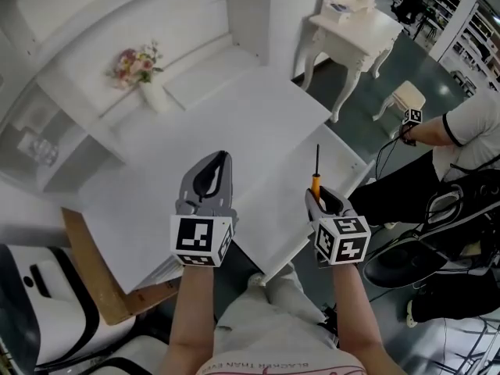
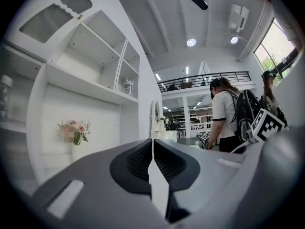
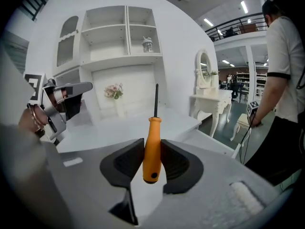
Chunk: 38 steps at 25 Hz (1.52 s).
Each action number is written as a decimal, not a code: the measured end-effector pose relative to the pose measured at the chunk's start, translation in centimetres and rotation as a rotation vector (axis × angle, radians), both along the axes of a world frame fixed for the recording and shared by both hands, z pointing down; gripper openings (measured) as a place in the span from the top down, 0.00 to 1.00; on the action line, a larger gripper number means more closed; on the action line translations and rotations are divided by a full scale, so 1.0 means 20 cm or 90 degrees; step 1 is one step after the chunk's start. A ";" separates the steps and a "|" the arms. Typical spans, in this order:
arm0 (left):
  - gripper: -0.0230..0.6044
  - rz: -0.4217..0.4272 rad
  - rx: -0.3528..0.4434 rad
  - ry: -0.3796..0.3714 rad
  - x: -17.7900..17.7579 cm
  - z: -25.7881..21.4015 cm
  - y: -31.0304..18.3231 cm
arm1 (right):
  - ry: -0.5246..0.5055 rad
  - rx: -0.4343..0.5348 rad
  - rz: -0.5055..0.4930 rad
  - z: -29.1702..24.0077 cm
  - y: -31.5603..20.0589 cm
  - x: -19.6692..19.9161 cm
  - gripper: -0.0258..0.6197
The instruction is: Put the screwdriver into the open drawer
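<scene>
My right gripper (image 1: 326, 204) is shut on the orange handle of the screwdriver (image 1: 316, 180); its thin black shaft points up and away over the white desk. In the right gripper view the handle of the screwdriver (image 3: 152, 149) stands upright, pinched between the two dark pads of the right gripper (image 3: 152, 147). A lower white panel, apparently the open drawer (image 1: 332, 158), juts from the desk's right side just beyond the screwdriver tip. My left gripper (image 1: 211, 178) hovers over the desk top (image 1: 234, 123), shut with nothing between its fingertips (image 2: 143, 151).
A vase of pink flowers (image 1: 141, 70) stands at the back of the desk under white shelves. A white dressing table (image 1: 351, 33) and stool (image 1: 406, 96) stand beyond. A person (image 1: 461, 131) and black bags (image 1: 437, 241) are at the right. A brown board (image 1: 94, 264) leans at the left.
</scene>
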<state>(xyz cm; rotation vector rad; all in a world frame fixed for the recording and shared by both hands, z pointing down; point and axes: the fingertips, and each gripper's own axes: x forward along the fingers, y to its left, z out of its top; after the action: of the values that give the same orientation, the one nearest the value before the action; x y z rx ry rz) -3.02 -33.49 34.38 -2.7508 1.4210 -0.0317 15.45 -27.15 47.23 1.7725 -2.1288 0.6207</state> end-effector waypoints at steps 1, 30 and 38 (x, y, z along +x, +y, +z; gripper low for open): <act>0.95 -0.002 -0.001 -0.001 0.00 0.00 -0.01 | -0.006 -0.014 0.002 0.03 -0.01 0.00 0.79; 0.95 -0.079 -0.045 -0.009 0.01 0.12 -0.17 | -0.063 -0.398 -0.047 0.84 -0.07 -0.05 0.79; 0.95 -0.091 -0.050 -0.020 0.01 0.14 -0.17 | -0.065 -0.470 -0.063 0.99 -0.05 -0.07 0.79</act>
<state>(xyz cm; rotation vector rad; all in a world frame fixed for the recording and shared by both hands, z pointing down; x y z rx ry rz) -2.88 -36.81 37.17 -2.6892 1.6401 -0.1364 14.03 -28.16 67.02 1.2332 -1.6931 1.2827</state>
